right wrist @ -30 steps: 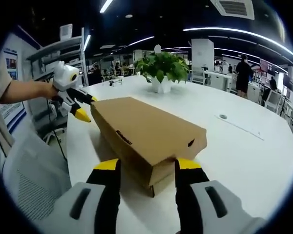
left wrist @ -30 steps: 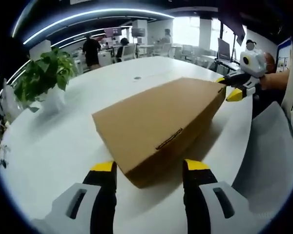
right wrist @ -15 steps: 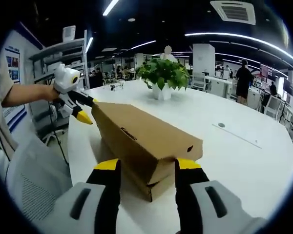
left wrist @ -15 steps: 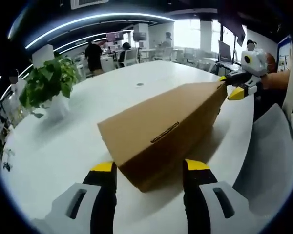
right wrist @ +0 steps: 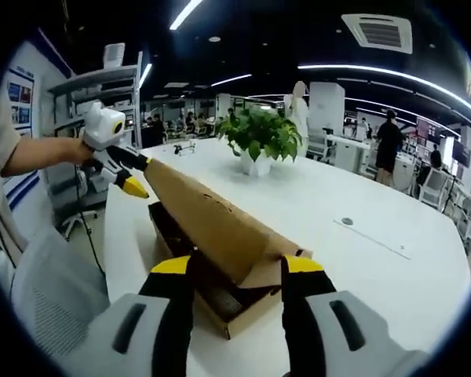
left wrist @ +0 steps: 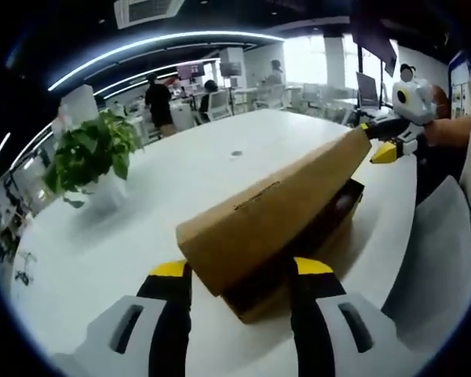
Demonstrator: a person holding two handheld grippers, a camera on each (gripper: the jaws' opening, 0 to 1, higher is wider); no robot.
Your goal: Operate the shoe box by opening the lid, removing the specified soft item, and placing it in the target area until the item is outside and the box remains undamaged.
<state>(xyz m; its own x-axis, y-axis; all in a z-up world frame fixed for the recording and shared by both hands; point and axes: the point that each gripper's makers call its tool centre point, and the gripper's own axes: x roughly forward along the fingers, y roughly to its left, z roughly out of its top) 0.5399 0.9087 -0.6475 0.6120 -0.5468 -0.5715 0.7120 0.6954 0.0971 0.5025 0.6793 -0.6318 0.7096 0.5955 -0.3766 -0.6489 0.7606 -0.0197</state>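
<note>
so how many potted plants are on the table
1. A potted plant stands on the white table beyond the shoe box, left in the left gripper view and top centre in the right gripper view. The raised lid could hide others.

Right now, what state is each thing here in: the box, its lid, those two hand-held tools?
Shoe box: open, resting on the white table.
Lid: raised at a slant, hinged along one long side.
Left tool: jaws apart, either side of the lid's near end.
Right tool: jaws apart, at the lid's other end.
Potted plant: upright on the table.
</note>
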